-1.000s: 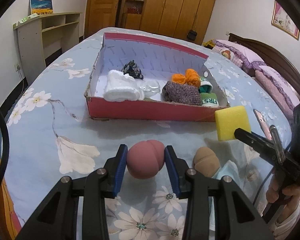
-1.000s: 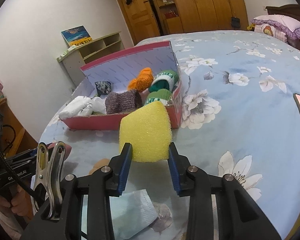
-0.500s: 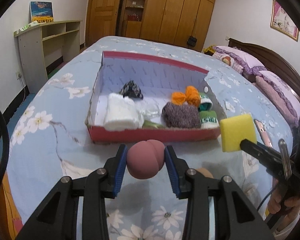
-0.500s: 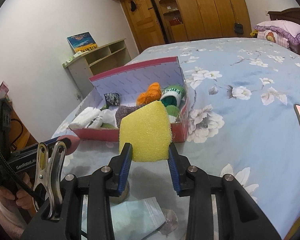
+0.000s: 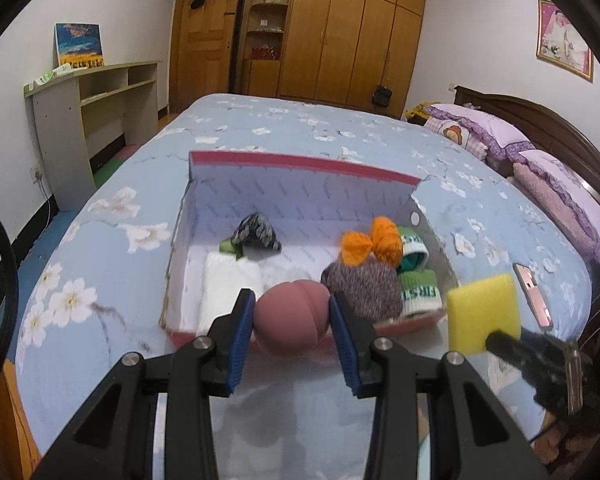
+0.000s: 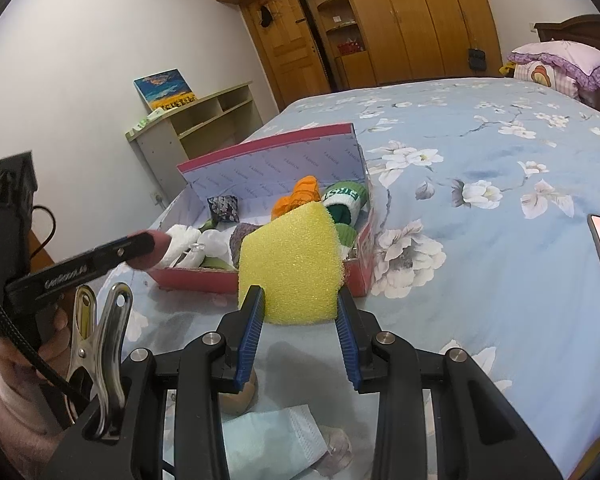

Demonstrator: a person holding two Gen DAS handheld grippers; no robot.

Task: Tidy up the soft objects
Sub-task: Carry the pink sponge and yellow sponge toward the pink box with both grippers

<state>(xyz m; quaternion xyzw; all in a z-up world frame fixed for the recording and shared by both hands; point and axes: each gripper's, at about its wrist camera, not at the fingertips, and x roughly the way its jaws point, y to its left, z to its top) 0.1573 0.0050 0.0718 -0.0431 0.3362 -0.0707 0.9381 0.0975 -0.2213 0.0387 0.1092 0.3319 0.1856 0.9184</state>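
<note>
While both arms are raised over the bed, the left gripper [image 5: 292, 316] is clamped on a pink squishy ball [image 5: 291, 323] right at the front wall of the red box [image 5: 300, 162], and the right gripper [image 6: 300, 312] pinches a yellow sponge [image 6: 290, 264] just beside that box's near corner

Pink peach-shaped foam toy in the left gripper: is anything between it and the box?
Nothing visible blocks it. The pink peach-shaped foam toy, clamped in the left gripper, hangs at the near wall of the red cardboard box. Inside, the white folded cloth and grey-purple knitted roll crowd the near side.
</note>
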